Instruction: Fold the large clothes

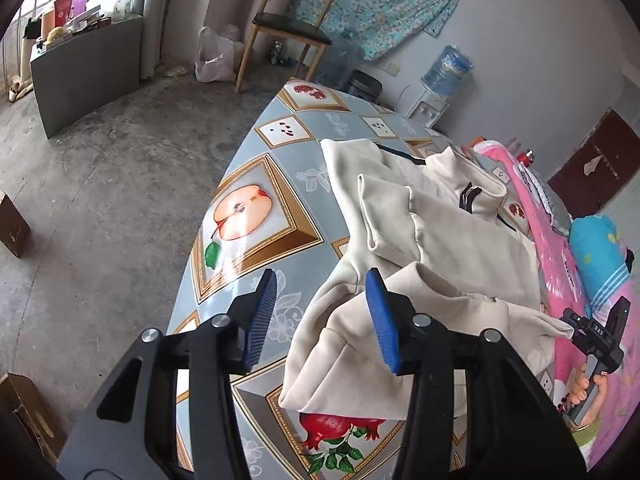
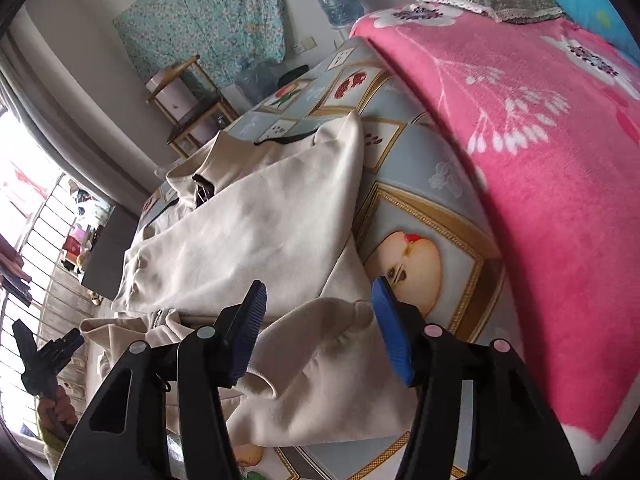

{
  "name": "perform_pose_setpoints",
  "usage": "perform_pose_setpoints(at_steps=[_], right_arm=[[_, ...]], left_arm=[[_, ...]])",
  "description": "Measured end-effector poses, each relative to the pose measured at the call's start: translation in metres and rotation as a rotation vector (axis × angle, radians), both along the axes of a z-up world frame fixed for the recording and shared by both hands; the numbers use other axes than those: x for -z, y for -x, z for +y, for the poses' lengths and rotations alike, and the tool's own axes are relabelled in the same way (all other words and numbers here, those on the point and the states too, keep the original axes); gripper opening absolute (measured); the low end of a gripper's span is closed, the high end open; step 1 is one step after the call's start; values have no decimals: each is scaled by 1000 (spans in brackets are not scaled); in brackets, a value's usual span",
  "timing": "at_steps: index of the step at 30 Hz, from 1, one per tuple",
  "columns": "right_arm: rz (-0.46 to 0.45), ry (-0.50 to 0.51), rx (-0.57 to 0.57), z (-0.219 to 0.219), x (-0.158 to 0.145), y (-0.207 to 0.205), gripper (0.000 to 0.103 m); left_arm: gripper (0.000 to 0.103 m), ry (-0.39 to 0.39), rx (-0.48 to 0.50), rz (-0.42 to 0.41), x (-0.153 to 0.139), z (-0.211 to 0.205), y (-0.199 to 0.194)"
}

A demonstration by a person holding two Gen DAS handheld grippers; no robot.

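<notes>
A cream zip-up jacket (image 1: pixel 452 236) lies partly folded on a table covered with a fruit-print cloth (image 1: pixel 248 216), its collar raised at the far end and its sleeves folded across the body. The left gripper (image 1: pixel 320 316) hangs over the jacket's near edge with its blue-padded jaws spread wide and nothing between them; one pad stands above the bare cloth, the other above a bunched cream fold. The right gripper (image 2: pixel 320 328) is likewise wide open and holds nothing, poised over a rumpled sleeve (image 2: pixel 320 360) at the jacket's near end, with the garment's main body stretching away ahead of it. A pink floral blanket (image 2: pixel 540 160) borders the table beside the right gripper. Whether either pad touches fabric cannot be told.
</notes>
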State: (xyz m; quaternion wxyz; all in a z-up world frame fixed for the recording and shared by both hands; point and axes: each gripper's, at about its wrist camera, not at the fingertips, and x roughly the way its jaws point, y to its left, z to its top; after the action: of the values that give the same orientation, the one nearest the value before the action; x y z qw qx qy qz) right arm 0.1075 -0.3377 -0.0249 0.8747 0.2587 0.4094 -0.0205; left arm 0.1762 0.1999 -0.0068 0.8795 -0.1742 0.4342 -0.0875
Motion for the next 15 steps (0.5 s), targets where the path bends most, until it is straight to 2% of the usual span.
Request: perform_pose_setpoints(at_steps=[2,4,7,12,15], right_arm=[[-22,-16,16,-4,-8,14,56],[-39,-18,21,-3,-13,31,61],[-29,-26,8,3,-13,58,65],[38,-129,0,11,12,93,69],[70,-179,11,15,32,98,69]], left_arm=[[47,12,13,-5,-3,1,11],[56,17,41,0,-3,-4,26],[65,35,68,18,3,-13,52],[68,215,74,113,34,-21,74],[68,323,20,166,56,-19,73]])
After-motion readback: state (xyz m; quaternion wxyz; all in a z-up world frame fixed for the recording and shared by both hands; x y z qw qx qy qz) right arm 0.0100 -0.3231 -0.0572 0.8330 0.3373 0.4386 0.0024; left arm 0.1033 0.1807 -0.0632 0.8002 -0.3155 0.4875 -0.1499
